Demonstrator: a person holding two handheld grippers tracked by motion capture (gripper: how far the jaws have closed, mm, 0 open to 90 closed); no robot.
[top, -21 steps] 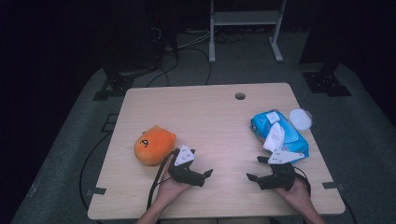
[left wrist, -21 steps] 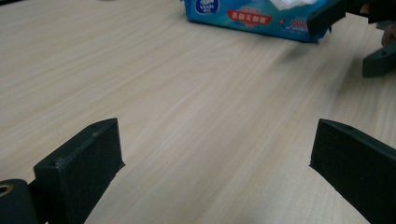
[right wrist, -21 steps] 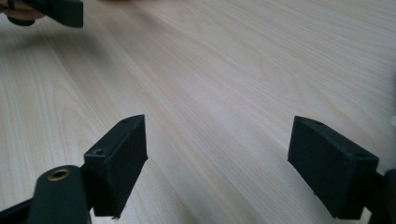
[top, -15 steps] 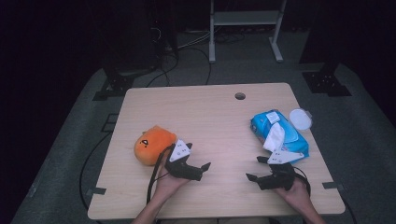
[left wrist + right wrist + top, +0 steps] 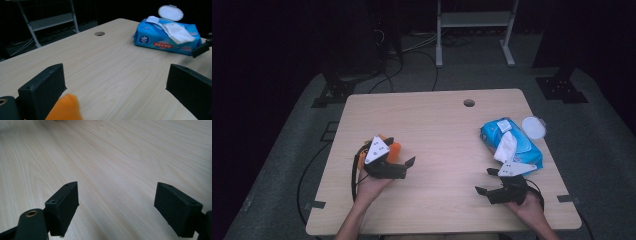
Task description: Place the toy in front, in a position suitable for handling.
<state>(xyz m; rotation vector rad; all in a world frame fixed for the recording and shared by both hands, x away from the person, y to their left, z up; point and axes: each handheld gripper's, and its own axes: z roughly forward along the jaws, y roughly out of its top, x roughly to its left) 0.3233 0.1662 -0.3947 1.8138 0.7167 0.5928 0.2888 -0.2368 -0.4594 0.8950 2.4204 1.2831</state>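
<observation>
Left gripper view looks along two black jaws that stand wide apart over bare wood, with nothing between the pads; an orange tip of the plush toy pokes up at the bottom edge just beside the near jaw, not inside the gap. In the high view the left gripper now sits on top of the orange plush toy, covering most of it, whereas in the earlier frames the toy lay clear to the gripper's left with its face showing and the gripper rested nearer the person. So the left hand has moved up and across to the toy, which I judge to be the start of a reach for it; the jaws have not closed on anything yet, and the toy rests on the table at its left side. Right gripper view shows the other pair of jaws equally spread above plain tabletop, empty. The right gripper lies near the front right edge, just short of the blue wet-wipe pack, whose lid is flipped open and from which a white wipe sticks out; hand, pack and wipe sit where they sat before.
</observation>
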